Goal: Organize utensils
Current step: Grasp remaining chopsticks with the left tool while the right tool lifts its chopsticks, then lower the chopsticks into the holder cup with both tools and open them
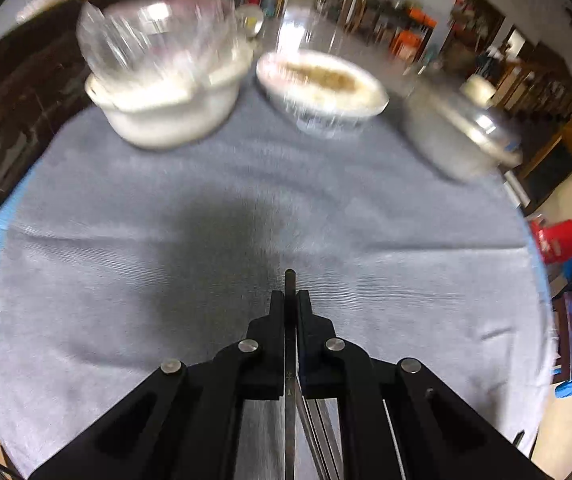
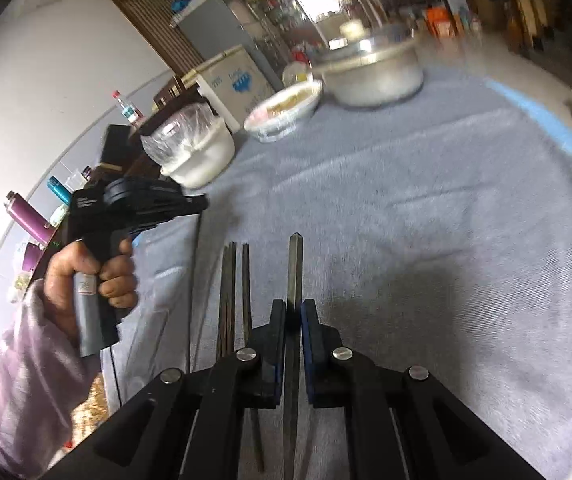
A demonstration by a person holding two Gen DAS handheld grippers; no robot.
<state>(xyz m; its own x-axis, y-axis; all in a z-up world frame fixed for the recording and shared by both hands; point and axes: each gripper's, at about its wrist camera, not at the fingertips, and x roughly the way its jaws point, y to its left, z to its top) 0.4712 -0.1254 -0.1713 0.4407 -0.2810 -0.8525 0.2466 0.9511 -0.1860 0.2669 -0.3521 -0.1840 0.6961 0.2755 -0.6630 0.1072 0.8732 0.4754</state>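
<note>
Lying loose at the left of the right wrist view, a few dark chopsticks (image 2: 233,300) are resting side by side on the grey cloth (image 2: 426,208) that is covering the bench, just beside the right gripper. They are looking thin, stiff and light; a hard smooth stick of that kind is likely to be slippery and to swivel in a narrow pinch, so taking hold near the middle, squarely across the pads, is probably the safer choice. Further left in the same view a hand (image 2: 90,276) is carrying the left gripper (image 2: 202,202) above the cloth. In its own camera the left gripper (image 1: 290,300) is standing pinched shut on one slim metal-looking chopstick (image 1: 290,280), whose tip is poking just past the fingertips while the rest is running back under the camera; two more sticks (image 1: 322,432) are showing below it, though whether they are held or lying on the cloth I cannot tell. Moving right, the right gripper (image 2: 294,312) is likewise clamped closed on a single chopstick (image 2: 295,264), gripped low on its length, with a long free end reaching forward and so prone to wagging. Beyond, at the far edge of the cloth, a white pot with a plastic bag (image 2: 194,148), a bowl of food (image 2: 286,108) and a metal pot (image 2: 378,72) are sitting well apart from both grippers.
</note>
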